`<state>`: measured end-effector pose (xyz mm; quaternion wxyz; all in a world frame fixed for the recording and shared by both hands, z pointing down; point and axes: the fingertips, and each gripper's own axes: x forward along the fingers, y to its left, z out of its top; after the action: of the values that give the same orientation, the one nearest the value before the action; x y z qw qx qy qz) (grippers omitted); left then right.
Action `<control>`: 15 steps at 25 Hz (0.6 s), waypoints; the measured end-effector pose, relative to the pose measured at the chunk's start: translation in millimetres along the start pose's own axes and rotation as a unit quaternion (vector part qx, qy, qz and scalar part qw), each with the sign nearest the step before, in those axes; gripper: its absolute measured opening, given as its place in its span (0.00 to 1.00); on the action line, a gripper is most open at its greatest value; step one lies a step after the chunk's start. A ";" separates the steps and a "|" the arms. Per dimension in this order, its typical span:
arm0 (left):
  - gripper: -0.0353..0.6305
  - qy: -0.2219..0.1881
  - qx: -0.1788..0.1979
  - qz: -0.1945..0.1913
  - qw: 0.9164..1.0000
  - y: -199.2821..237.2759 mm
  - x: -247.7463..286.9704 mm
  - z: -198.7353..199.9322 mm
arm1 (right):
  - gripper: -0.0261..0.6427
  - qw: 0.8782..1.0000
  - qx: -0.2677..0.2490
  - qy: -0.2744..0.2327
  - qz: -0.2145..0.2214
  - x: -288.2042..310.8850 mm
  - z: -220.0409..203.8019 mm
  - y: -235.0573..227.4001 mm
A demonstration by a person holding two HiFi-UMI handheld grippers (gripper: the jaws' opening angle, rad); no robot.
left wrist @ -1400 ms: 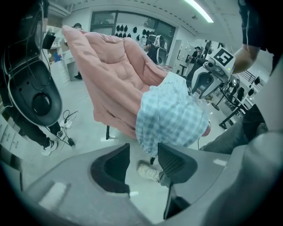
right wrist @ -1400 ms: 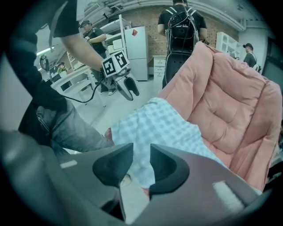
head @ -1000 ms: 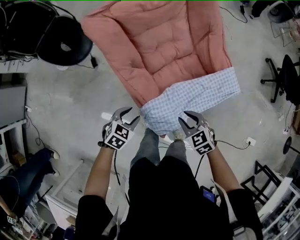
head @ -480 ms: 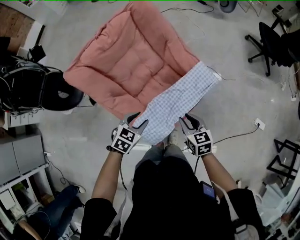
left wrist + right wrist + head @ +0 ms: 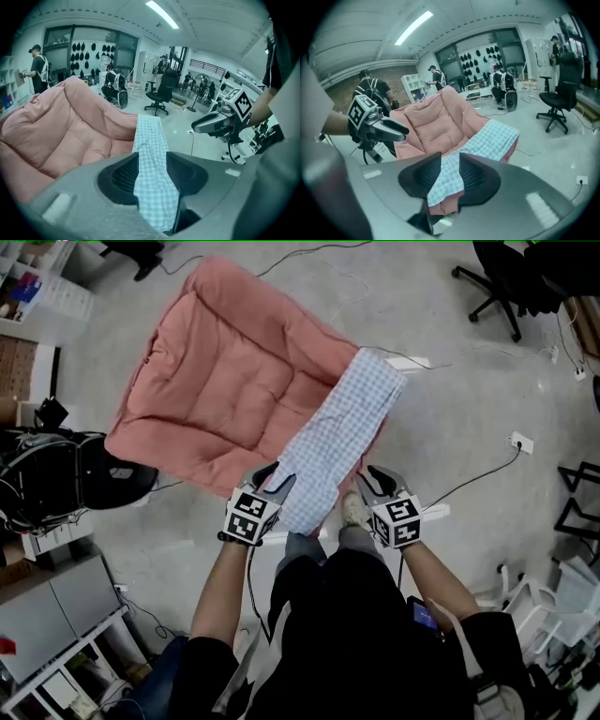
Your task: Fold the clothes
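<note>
A pink quilted garment (image 5: 220, 390) with a blue-and-white checked part (image 5: 337, 432) is stretched out in the air ahead of me, above the floor. My left gripper (image 5: 272, 480) is shut on the near end of the checked cloth (image 5: 151, 173), which runs between its jaws. My right gripper (image 5: 373, 480) is shut on the same near edge, with checked cloth (image 5: 445, 180) and a pink layer under it in its jaws. The two grippers are level and a short way apart. Each shows in the other's view: the right gripper (image 5: 212, 123) and the left gripper (image 5: 389, 130).
A black round chair (image 5: 98, 474) stands on the floor at left, with shelving (image 5: 66, 652) below it. Office chairs (image 5: 511, 282) are at the upper right. A cable and socket (image 5: 518, 441) lie on the grey floor at right. People stand far off in both gripper views.
Both grippers have swung across and risen with the garment. The checked part, first a wide band across the view, now runs as a narrow strip away from me, and the pink part lies to its left.
</note>
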<state>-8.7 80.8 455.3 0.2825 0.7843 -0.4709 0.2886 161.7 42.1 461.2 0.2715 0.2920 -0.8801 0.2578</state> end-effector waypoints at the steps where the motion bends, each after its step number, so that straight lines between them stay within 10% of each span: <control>1: 0.34 0.000 -0.003 -0.008 1.000 5.7 3.5 -1.5 | 0.23 1.000 0.012 -0.003 -0.011 4.6 -2.3 -1.2; 15: 0.34 0.040 0.016 -0.129 0.991 53.7 51.4 -24.8 | 0.25 0.973 0.176 -0.052 -0.139 50.6 -29.8 0.2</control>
<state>-41.7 47.7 518.2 0.3236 0.8308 -0.3491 0.2885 136.8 41.6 514.4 0.2027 0.4673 -0.7850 0.3527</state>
